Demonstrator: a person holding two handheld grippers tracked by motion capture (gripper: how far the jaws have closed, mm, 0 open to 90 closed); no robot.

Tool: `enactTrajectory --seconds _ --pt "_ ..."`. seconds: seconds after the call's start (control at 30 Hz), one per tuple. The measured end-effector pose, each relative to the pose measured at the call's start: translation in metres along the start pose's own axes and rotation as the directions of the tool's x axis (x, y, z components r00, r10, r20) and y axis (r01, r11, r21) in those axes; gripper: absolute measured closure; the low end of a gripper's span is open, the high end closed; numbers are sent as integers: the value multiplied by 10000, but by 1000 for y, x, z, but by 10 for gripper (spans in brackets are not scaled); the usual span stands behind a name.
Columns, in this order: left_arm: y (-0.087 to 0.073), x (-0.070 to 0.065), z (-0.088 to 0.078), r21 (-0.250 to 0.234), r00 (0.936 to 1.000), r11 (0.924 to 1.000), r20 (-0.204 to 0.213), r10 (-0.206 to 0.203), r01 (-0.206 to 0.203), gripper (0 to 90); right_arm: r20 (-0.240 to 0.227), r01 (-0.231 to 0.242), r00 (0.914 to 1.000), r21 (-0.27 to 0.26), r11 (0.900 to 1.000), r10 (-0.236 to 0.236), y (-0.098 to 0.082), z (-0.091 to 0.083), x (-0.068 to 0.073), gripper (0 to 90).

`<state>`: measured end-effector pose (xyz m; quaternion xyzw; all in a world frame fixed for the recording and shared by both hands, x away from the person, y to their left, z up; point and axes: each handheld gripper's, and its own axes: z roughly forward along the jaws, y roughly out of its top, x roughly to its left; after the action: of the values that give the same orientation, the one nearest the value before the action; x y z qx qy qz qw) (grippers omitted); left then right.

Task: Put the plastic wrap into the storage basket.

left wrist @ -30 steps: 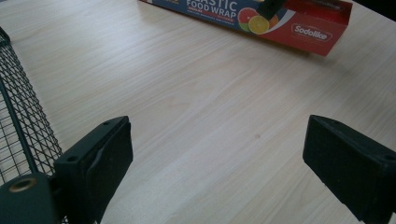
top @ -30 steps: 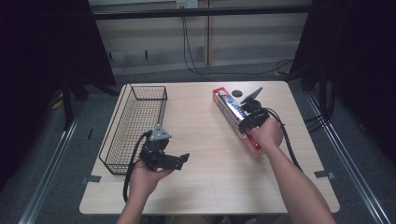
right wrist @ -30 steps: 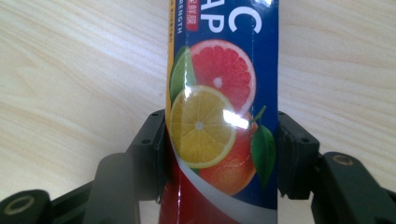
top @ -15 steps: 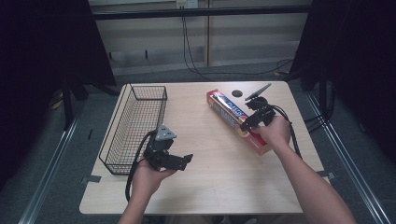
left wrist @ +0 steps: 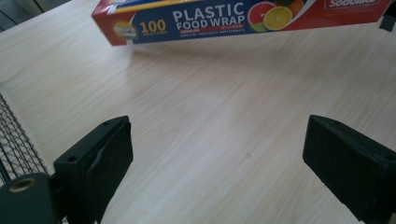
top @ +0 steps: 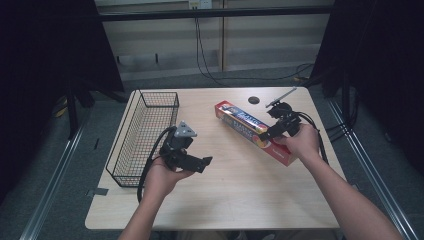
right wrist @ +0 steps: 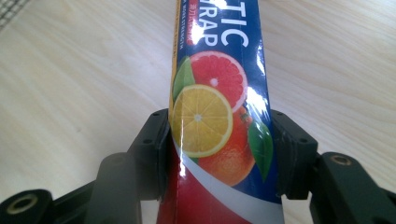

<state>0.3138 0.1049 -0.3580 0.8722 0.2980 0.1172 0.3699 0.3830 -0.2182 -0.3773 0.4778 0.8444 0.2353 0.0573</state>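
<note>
Running diagonally across the table (top: 235,200), food wrap box (top: 252,131).

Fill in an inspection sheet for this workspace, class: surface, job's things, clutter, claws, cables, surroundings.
Surface: light wooden table, small dark round spot near its far edge.
Job's things: plastic food wrap box right of centre; wire basket at left, nothing seen inside.
Clutter: nothing seen.
Claws: left claw open over bare wood; right claw shut on the box's sides.
Cables: one trails from each claw; more hang on the back wall.
Surroundings: dark curtains both sides, grey floor.
</note>
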Motion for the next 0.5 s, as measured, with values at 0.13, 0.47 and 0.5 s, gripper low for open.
enactTrajectory --seconds 0.13,0.47,0.5 --pt "14 3 -1 122 9993 9994 212 310 -313 85 -343 168 9993 -268 9995 -177 1 -10 7 471" --pt "43 11 9 497 9890 9932 1099 989 -1049 96 -743 757 9940 -562 9956 -797 -2 -27 13 474" --pt "43 11 9 497 9890 9932 1099 989 -1049 96 -743 757 9940 -562 9956 -797 -2 -27 13 474"
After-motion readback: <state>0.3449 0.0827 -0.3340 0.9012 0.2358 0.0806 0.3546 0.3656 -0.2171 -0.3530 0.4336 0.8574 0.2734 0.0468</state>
